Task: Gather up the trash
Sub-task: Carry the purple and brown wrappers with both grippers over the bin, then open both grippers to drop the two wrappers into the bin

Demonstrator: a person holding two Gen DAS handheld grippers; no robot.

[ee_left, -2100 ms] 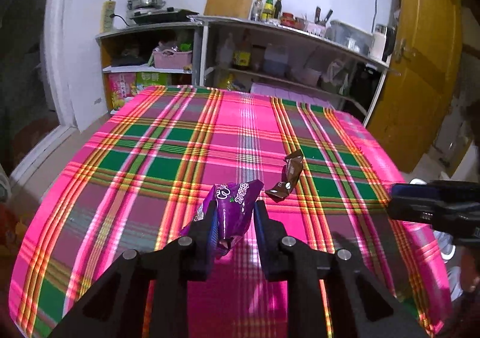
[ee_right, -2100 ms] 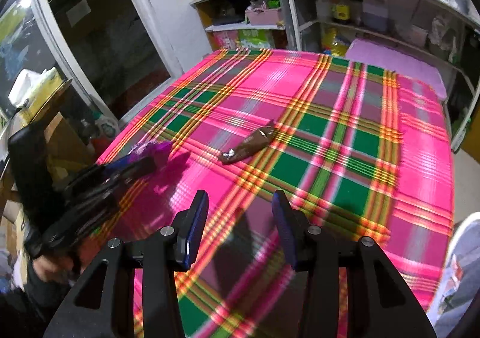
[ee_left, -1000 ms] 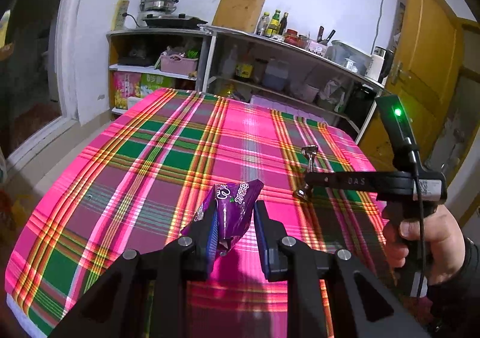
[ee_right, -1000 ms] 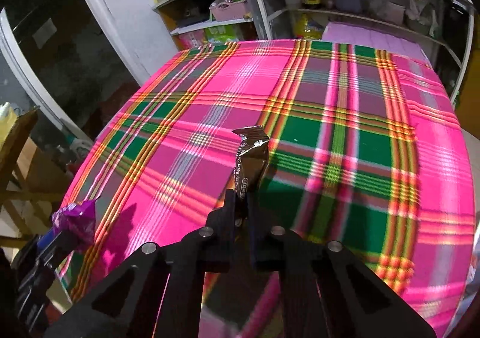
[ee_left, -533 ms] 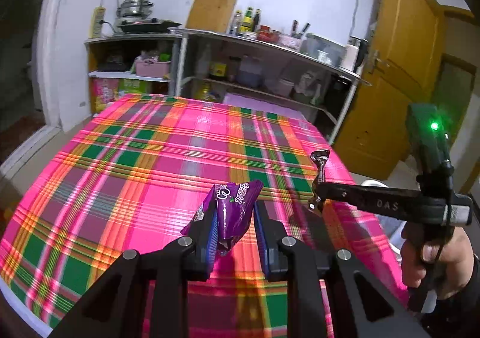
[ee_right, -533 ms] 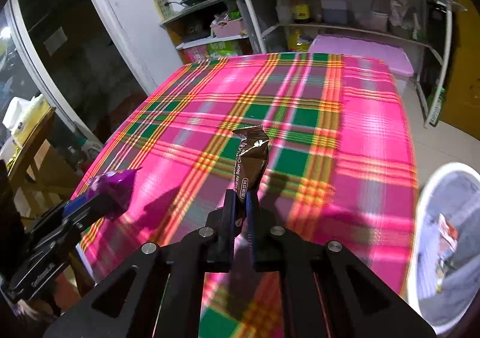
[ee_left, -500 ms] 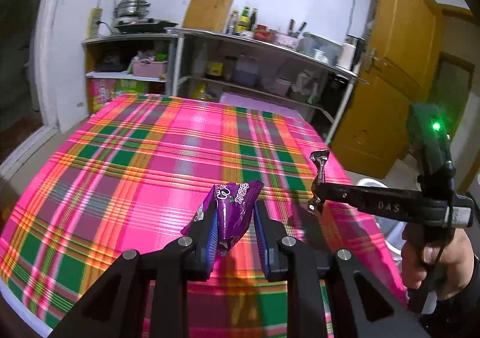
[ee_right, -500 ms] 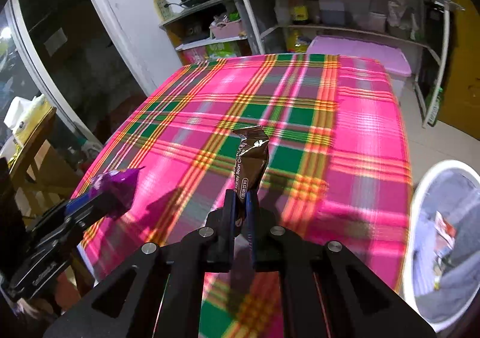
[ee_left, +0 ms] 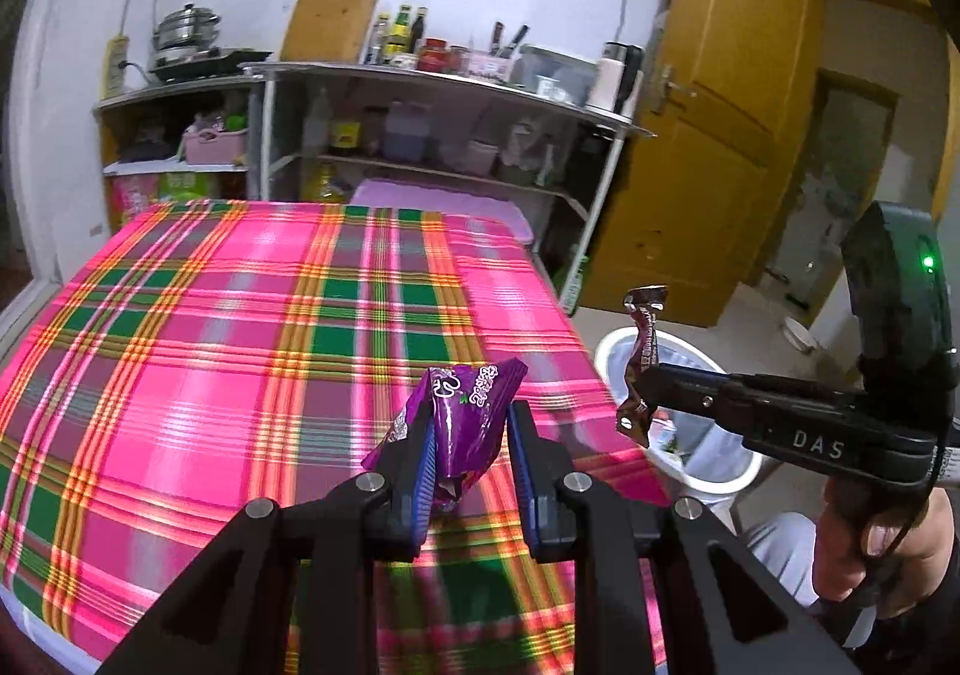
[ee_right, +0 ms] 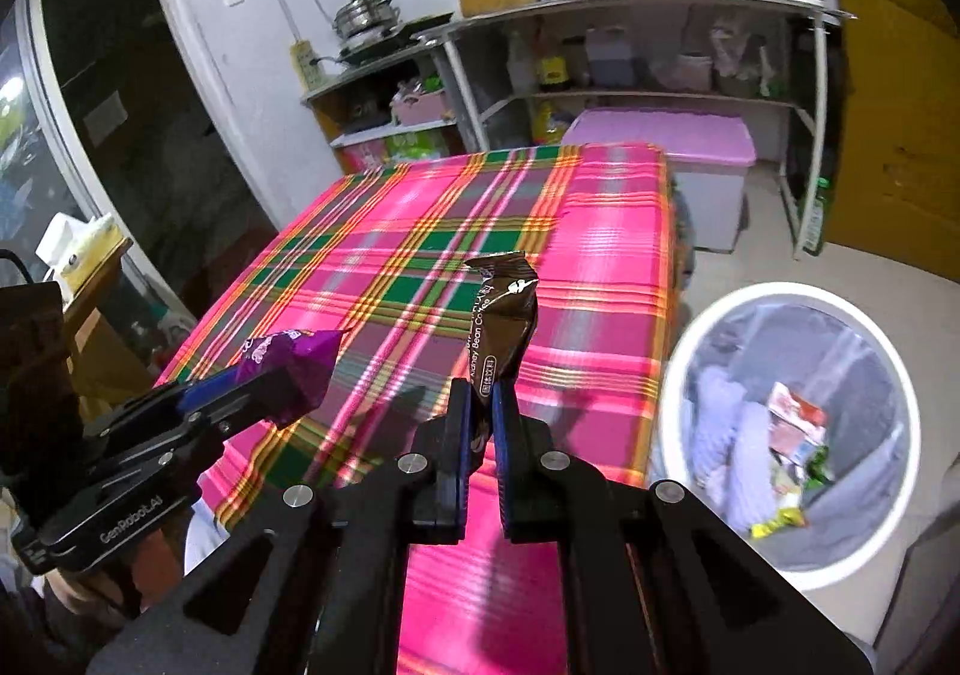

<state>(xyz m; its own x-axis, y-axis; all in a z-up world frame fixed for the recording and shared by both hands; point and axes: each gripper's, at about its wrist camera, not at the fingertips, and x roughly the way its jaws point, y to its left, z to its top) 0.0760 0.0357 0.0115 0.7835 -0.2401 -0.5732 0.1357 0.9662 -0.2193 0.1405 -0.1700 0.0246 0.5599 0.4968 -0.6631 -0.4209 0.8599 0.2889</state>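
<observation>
Across the near and middle ground spreads a table under a pink, green and orange plaid cloth point(ee_left: 240, 375), bright with glare along its stripes. Above its near right corner the left gripper point(ee_left: 468, 435) is clamped on a purple wrapper point(ee_left: 465, 423), whose crumpled top sticks up between the blue pads. To the right, past the table edge, the right gripper point(ee_right: 480, 405) pinches the bottom end of a brown wrapper point(ee_right: 501, 327), which stands upright above the nearly closed fingers; white lettering runs along its side. In the left wrist view this brown wrapper point(ee_left: 641, 357) hangs over the near rim of a white bin point(ee_left: 708, 471) that stands on the pale floor just beside the table's right edge. The right wrist view looks down into the bin point(ee_right: 678, 375): it has a grey liner, with a few scraps of red, green and yellow packaging at the bottom.

Against the far white wall stand open metal shelves point(ee_left: 432, 81) crowded with bottles, jars and tubs, with a wooden board point(ee_left: 333, 15) leaning on top and a steel pot point(ee_left: 183, 30) on a lower shelf to the left. A lilac-lidded box point(ee_right: 672, 135) sits on the floor under the shelves, touching the table's far end. A yellow wooden door point(ee_left: 708, 135) fills the right side of the room, and a dark window point(ee_right: 90, 105) lies to the left.
</observation>
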